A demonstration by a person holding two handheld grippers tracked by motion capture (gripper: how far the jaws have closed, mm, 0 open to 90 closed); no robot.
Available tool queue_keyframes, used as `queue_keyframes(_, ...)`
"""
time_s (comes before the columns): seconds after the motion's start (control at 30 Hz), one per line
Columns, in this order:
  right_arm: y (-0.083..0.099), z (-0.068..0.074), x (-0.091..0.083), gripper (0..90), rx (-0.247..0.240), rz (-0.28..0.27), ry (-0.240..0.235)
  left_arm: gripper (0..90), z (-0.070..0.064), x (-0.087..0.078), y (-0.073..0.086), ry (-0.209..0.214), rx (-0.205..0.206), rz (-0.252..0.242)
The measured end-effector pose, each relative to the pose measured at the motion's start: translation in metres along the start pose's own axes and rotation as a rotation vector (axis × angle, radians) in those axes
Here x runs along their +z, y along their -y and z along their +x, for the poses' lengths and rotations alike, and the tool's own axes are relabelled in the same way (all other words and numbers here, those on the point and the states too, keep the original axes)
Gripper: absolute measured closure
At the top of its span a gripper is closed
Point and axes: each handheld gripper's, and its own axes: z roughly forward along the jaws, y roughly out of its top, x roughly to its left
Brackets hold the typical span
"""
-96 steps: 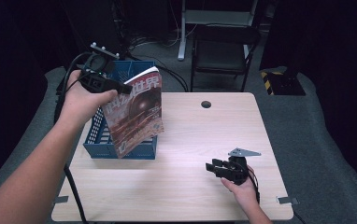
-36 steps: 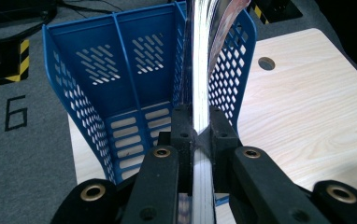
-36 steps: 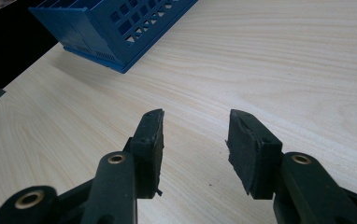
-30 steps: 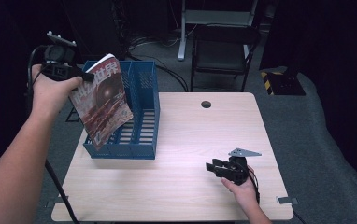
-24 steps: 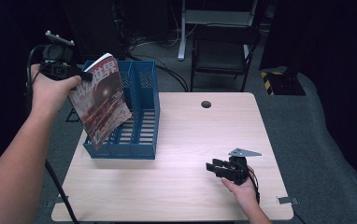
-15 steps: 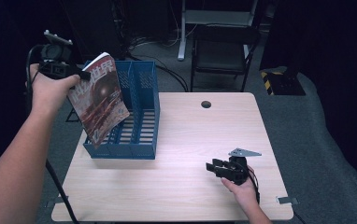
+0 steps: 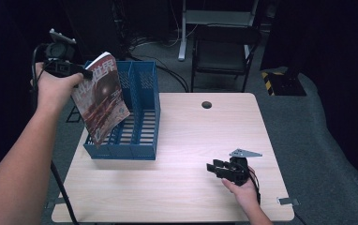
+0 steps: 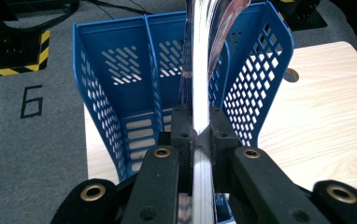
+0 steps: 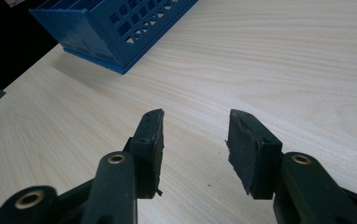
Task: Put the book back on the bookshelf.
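A magazine (image 7: 100,96) with a red cover hangs tilted over the left side of a blue file rack (image 7: 139,117). My left gripper (image 7: 76,71) is shut on the magazine's top edge, up at the left of the table. In the left gripper view the magazine's page edges (image 8: 200,79) run between the jaws, above the rack's compartments (image 8: 134,88). Low over the table's right front my right gripper (image 7: 213,168) stands open, and its view shows bare wood between its fingers (image 9: 151,135).
The wooden table (image 7: 205,136) has a round cable hole (image 7: 206,104) near its far edge. A dark chair (image 7: 221,51) stands behind the table. The blue rack's corner (image 9: 111,28) lies far ahead of the right gripper.
The left hand has lifted the magazine from in front of the rack and carried it left and up; it now hangs over the rack's left side. The right gripper has stayed still.
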Motion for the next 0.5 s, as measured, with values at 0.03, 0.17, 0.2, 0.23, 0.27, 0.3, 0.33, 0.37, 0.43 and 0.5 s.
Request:
queue_keyframes(0.03,0.000,0.000,0.000,55.6,-0.001,0.000,-0.001,84.0,0.000,0.000,-0.001,0.002,0.001,0.001)
queue_keyframes(0.17,0.000,0.000,0.000,55.6,-0.003,-0.001,0.002,84.0,-0.005,0.005,-0.003,-0.005,-0.005,-0.005)
queue_keyframes(0.2,0.000,0.000,0.000,55.5,-0.003,-0.001,0.002,84.0,-0.006,0.006,-0.004,-0.007,-0.008,-0.006)
queue_keyframes(0.23,0.000,0.000,0.000,55.6,-0.003,-0.001,0.002,84.0,-0.006,0.007,-0.004,-0.006,-0.004,-0.003)
queue_keyframes(0.27,0.000,0.000,0.000,55.5,-0.002,-0.004,0.003,84.0,-0.007,0.008,-0.005,-0.012,-0.005,-0.005)
queue_keyframes(0.3,0.000,0.000,0.000,55.5,-0.002,-0.004,0.002,84.0,-0.007,0.009,-0.005,-0.013,-0.009,-0.005)
queue_keyframes(0.33,0.000,-0.001,0.000,55.5,-0.002,-0.004,0.002,84.0,-0.008,0.010,-0.006,-0.010,-0.006,-0.007)
queue_keyframes(0.37,0.000,-0.001,0.000,55.6,-0.006,-0.005,0.002,84.0,-0.009,0.011,-0.006,-0.014,-0.010,-0.010)
queue_keyframes(0.43,0.000,-0.001,-0.001,55.6,-0.006,-0.003,0.001,84.0,-0.010,0.013,-0.007,-0.021,-0.010,-0.014)
queue_keyframes(0.5,0.000,-0.001,-0.001,55.5,-0.004,-0.005,0.002,84.0,-0.012,0.014,-0.009,-0.023,-0.009,-0.014)
